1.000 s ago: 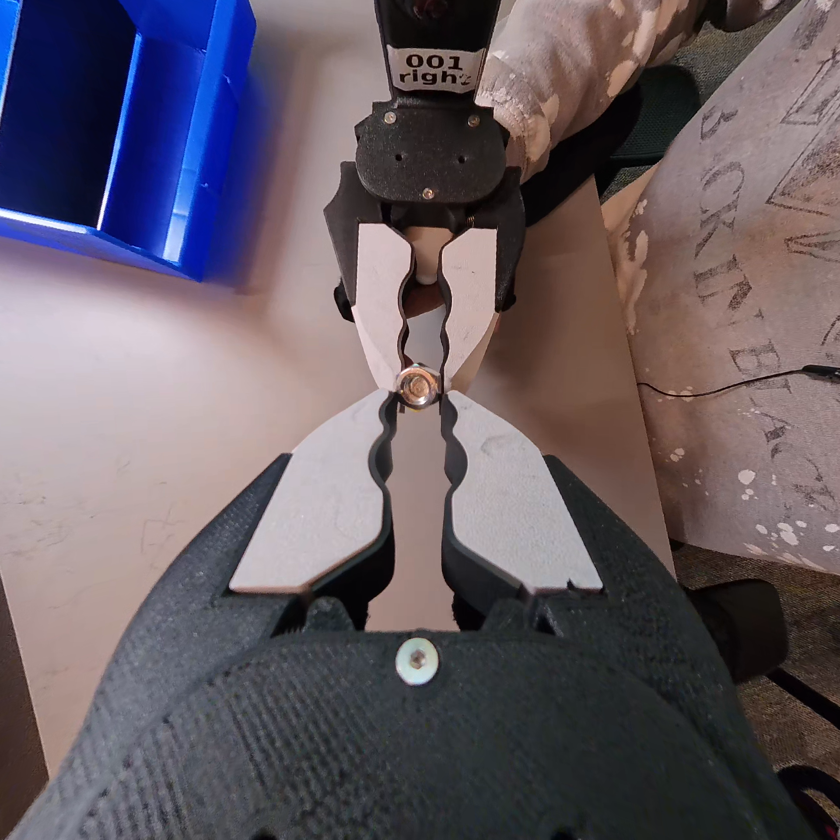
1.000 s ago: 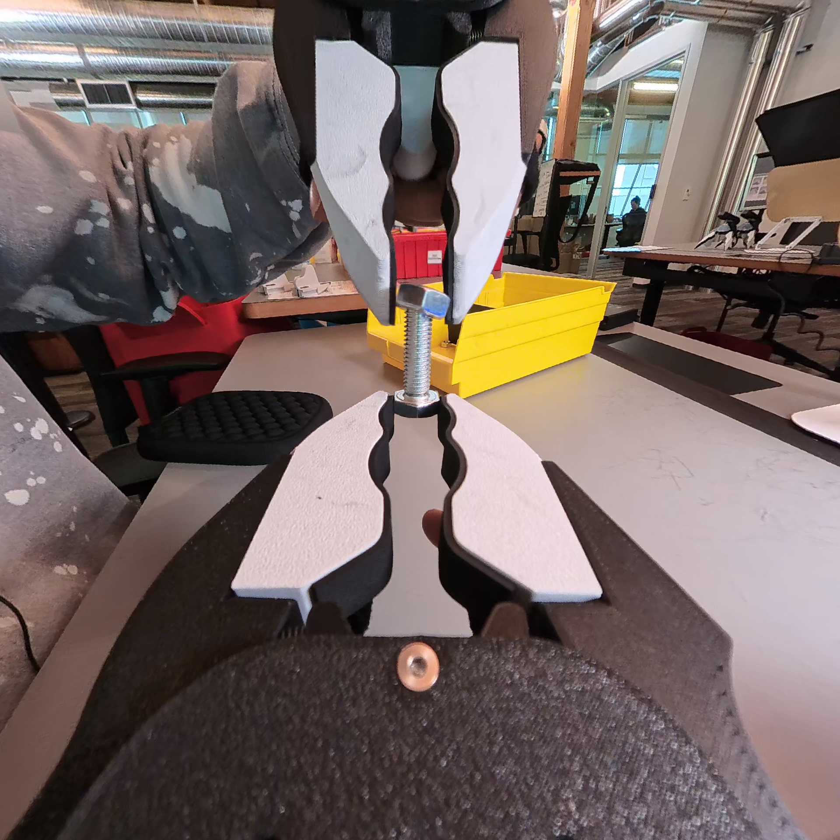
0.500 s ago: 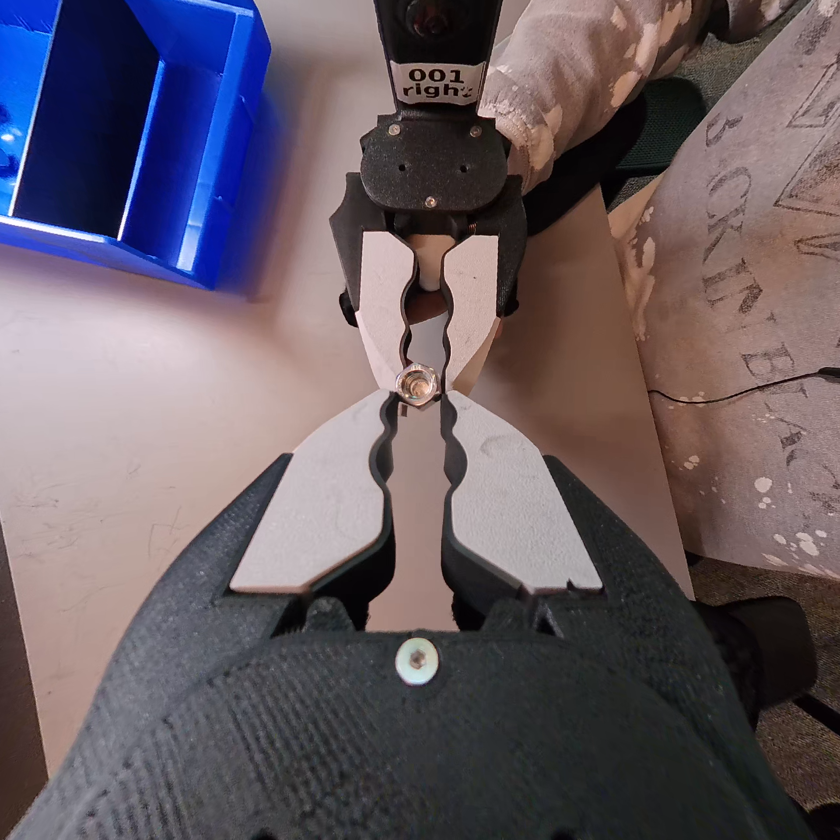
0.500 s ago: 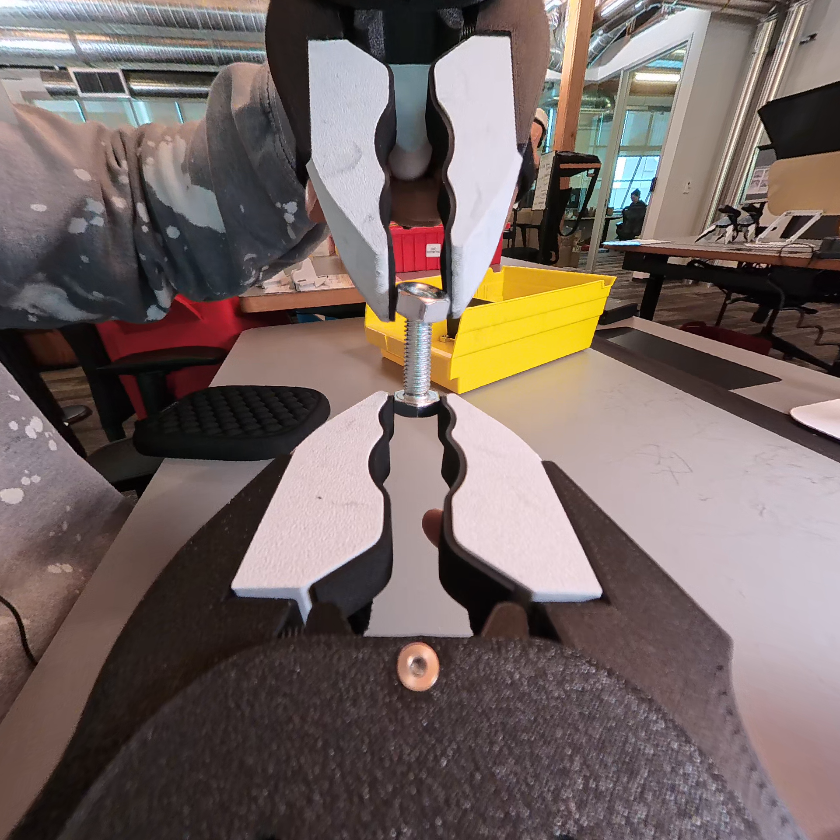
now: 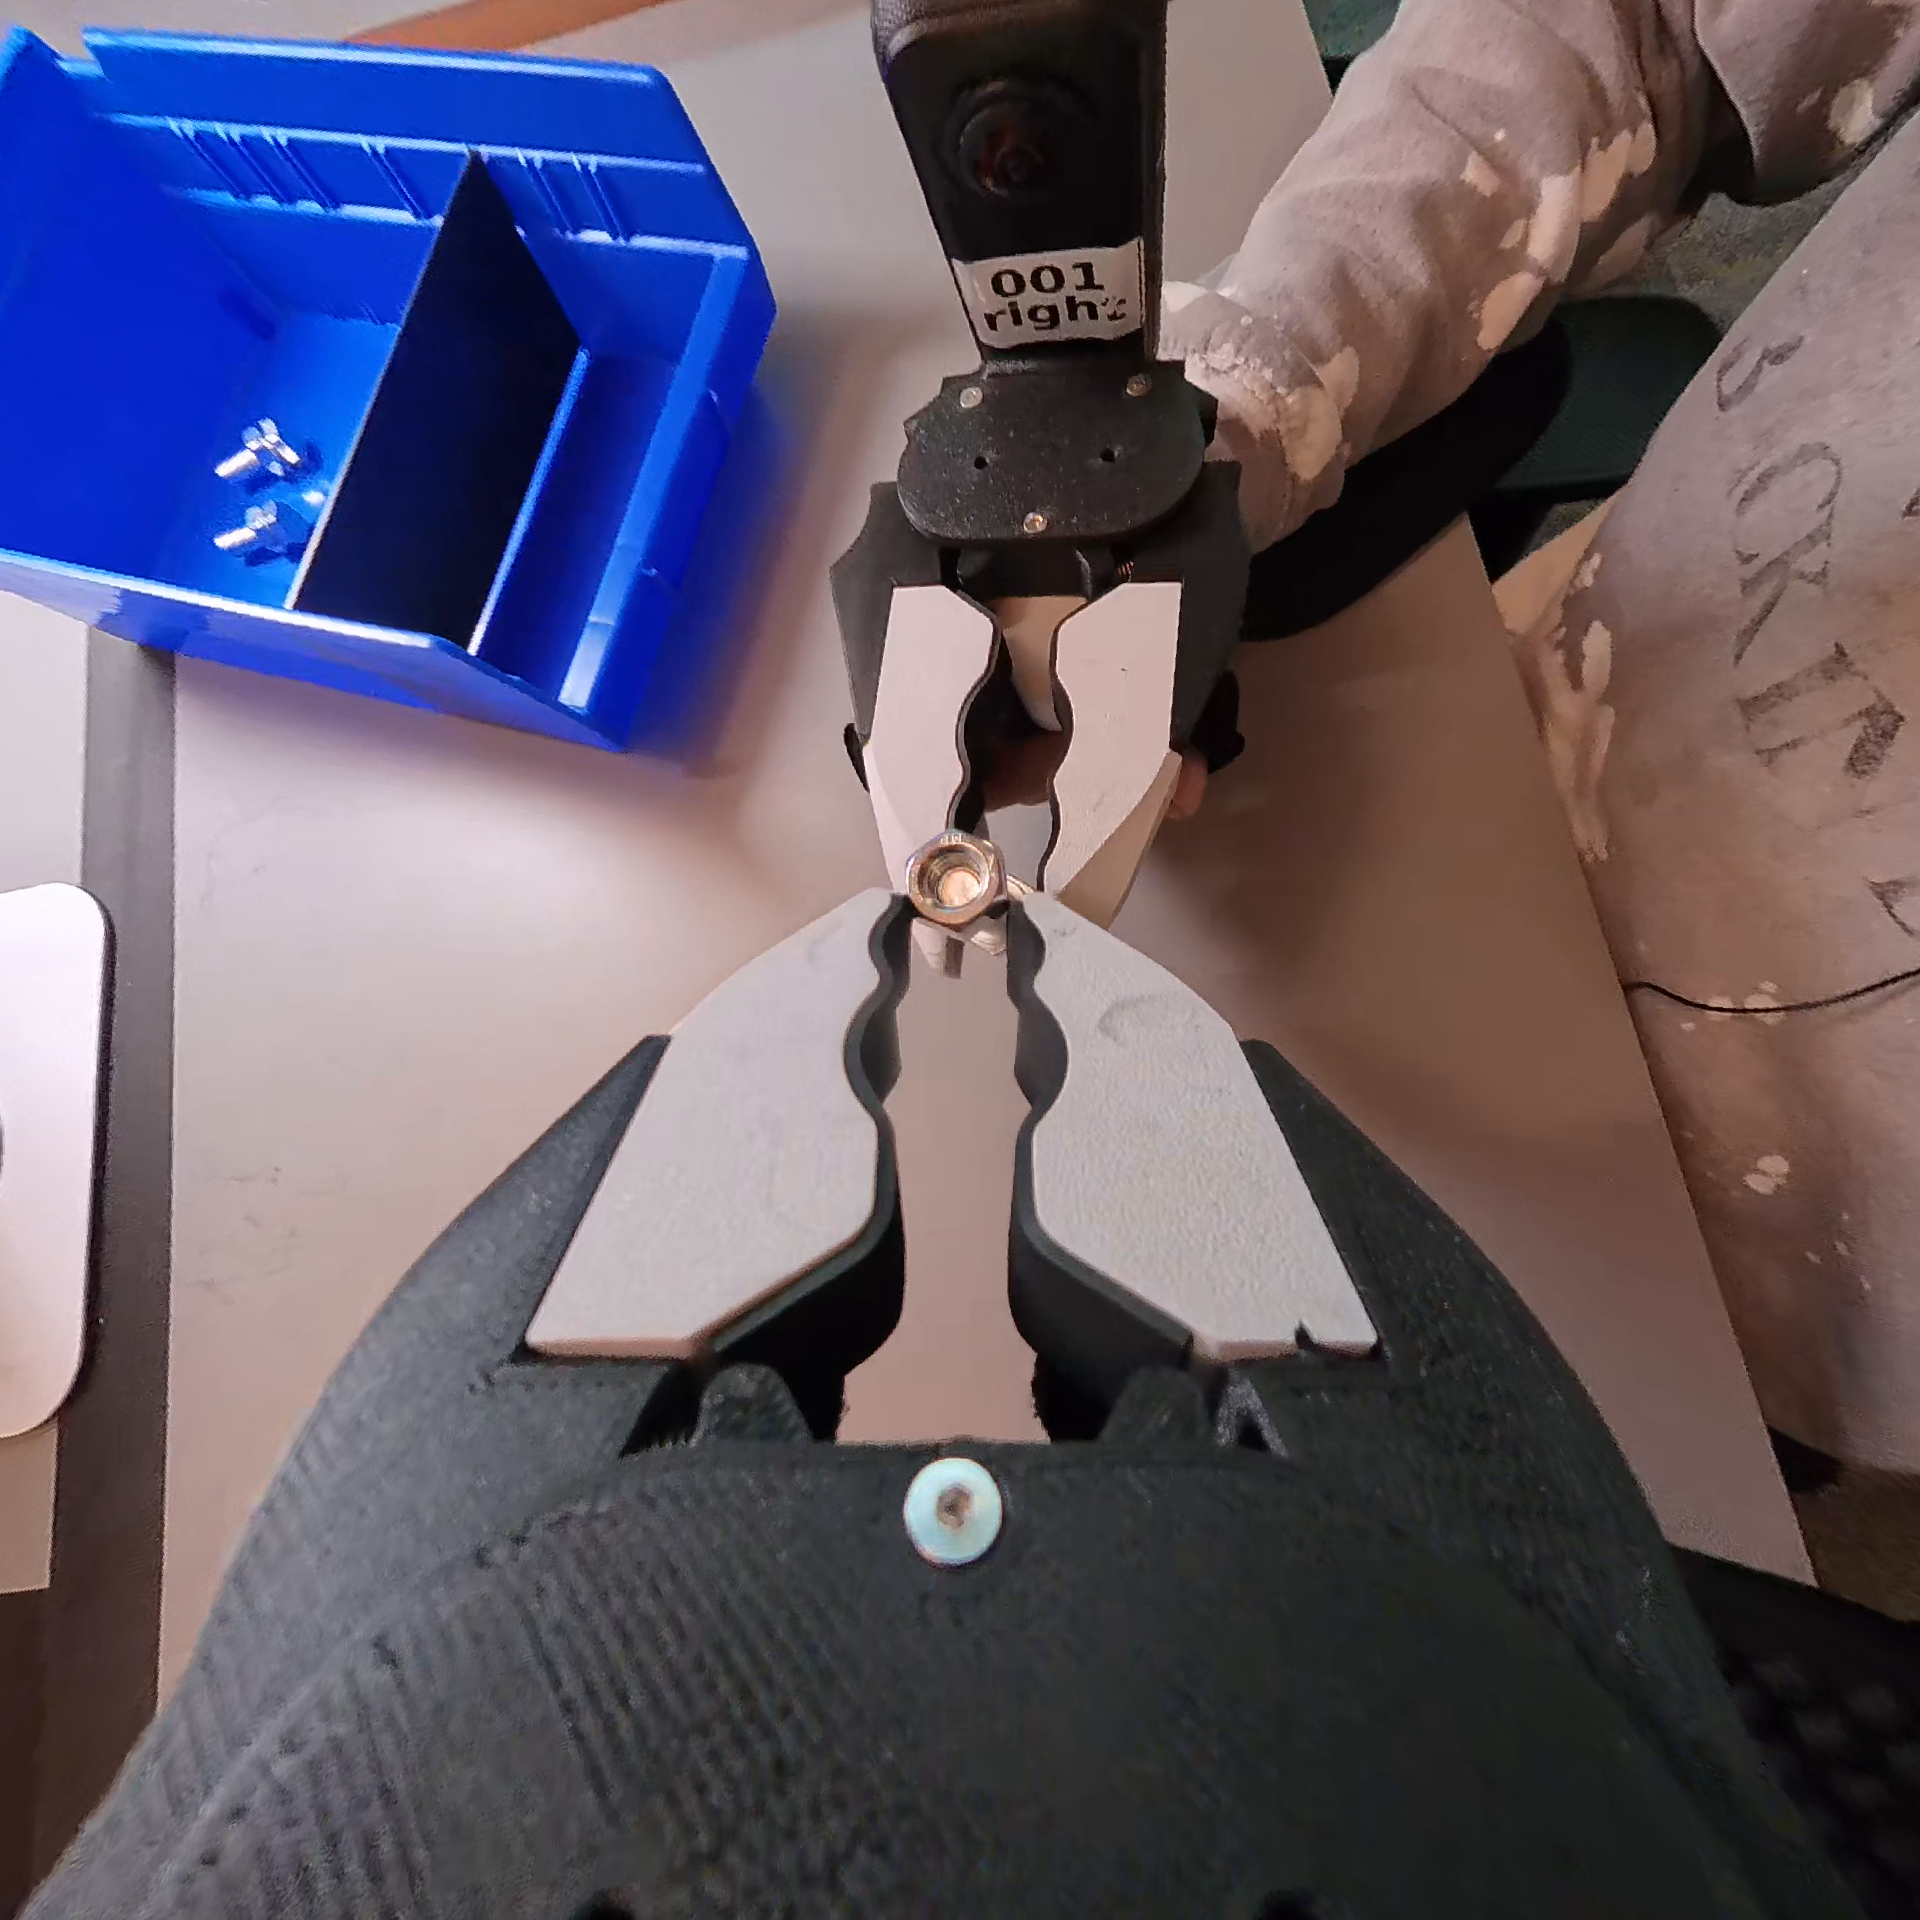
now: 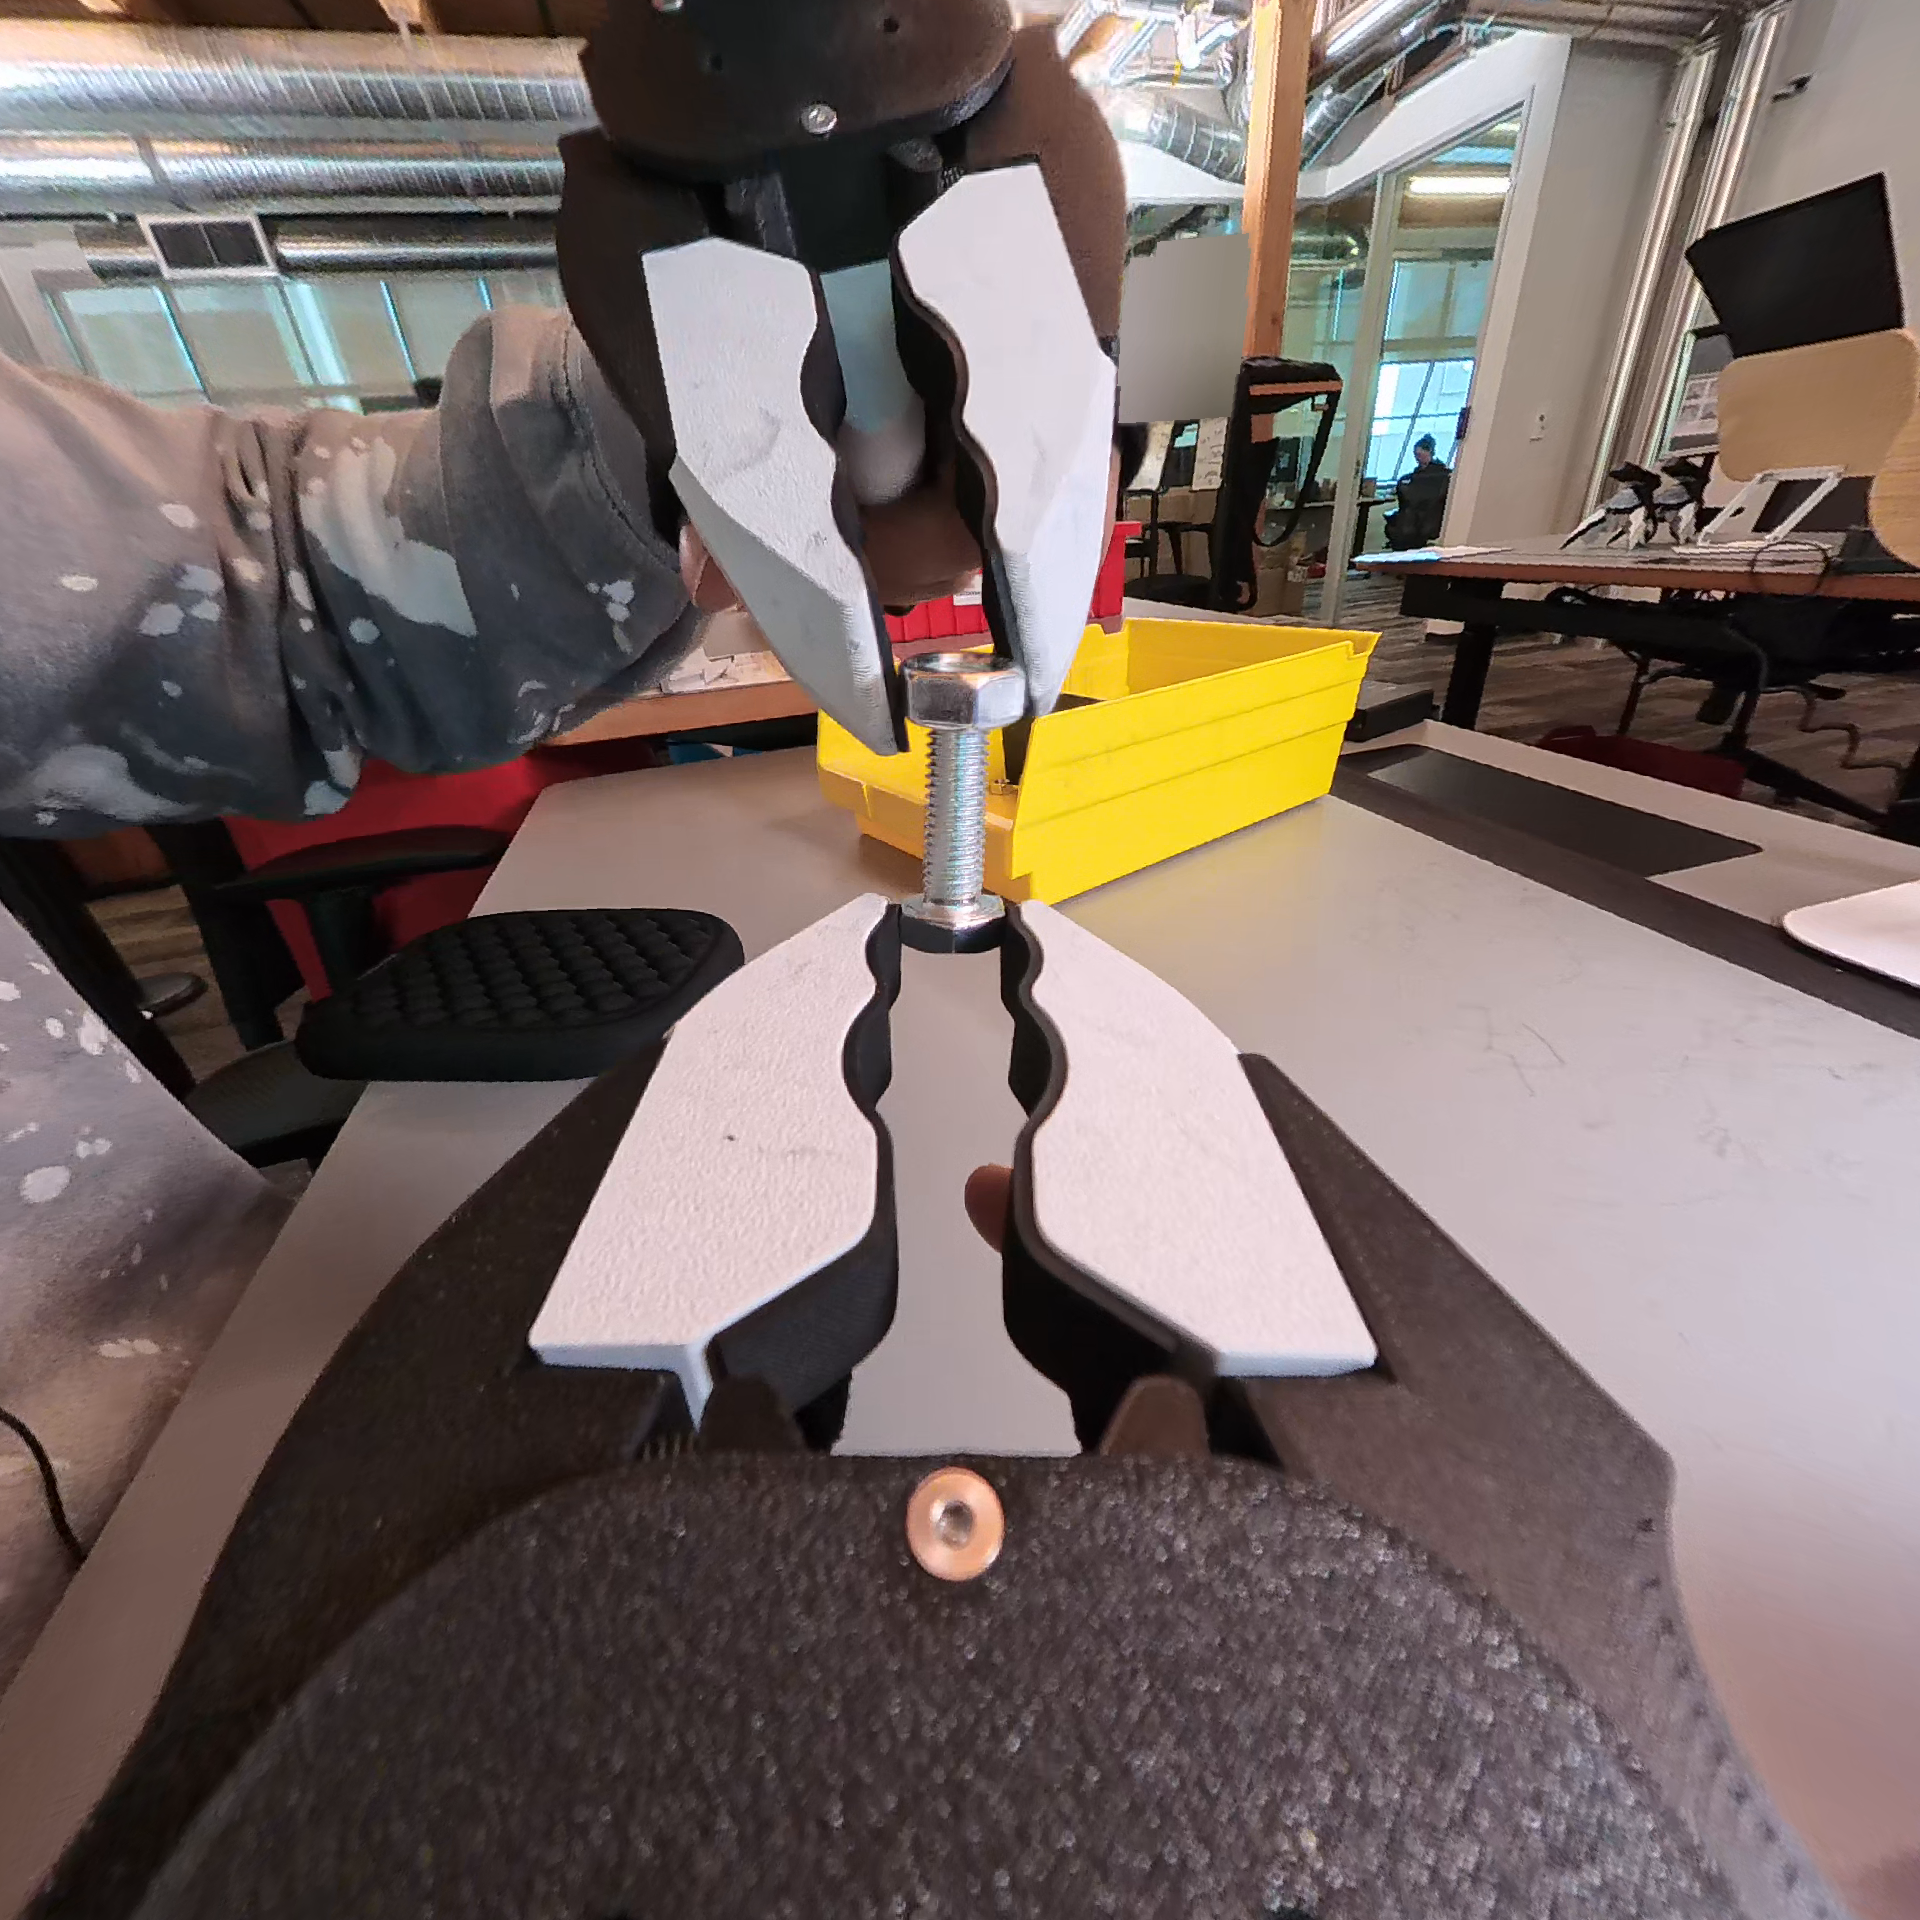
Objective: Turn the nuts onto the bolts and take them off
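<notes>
- We find the left gripper [image 5: 956, 909] clenched on the nut [image 6: 961, 696] atop the upright bolt [image 6: 956, 821]. The right gripper [image 6: 951, 920] clamps the bolt's head above the counter [image 6: 1455, 1039].
- Risk, we judge: a tilted nut may cross-thread or drop.
- Open workshop; scuffed grey counter, yellow bin [image 6: 1195, 748] behind.

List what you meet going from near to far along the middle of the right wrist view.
Right gripper → nut held at its fingertips → threaded bolt standing upright from the nut → left gripper clamped on the bolt's head from above → yellow bin on the table behind.
</notes>
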A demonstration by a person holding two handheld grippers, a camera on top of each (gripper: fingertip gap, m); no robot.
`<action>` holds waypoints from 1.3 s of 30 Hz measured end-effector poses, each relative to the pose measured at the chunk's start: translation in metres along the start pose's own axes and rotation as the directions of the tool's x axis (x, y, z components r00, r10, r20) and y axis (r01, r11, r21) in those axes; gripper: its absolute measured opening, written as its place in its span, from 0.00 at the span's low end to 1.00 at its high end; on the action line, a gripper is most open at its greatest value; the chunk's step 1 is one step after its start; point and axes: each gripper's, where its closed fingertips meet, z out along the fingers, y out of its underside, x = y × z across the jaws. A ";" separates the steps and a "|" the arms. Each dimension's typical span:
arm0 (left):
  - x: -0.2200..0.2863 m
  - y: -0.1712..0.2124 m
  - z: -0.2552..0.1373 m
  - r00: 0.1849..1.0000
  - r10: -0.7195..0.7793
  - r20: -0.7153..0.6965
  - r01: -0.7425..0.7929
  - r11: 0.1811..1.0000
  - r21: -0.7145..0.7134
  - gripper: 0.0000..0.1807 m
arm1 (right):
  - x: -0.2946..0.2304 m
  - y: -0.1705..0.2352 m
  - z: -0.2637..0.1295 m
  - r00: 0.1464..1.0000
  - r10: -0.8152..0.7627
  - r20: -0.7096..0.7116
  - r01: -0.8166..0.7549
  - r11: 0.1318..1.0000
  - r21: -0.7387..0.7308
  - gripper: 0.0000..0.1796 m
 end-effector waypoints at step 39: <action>0.001 0.003 0.000 0.996 -0.082 0.016 0.078 0.982 0.170 0.11 | 0.000 0.001 0.000 1.000 0.001 0.012 -0.002 1.000 0.011 0.10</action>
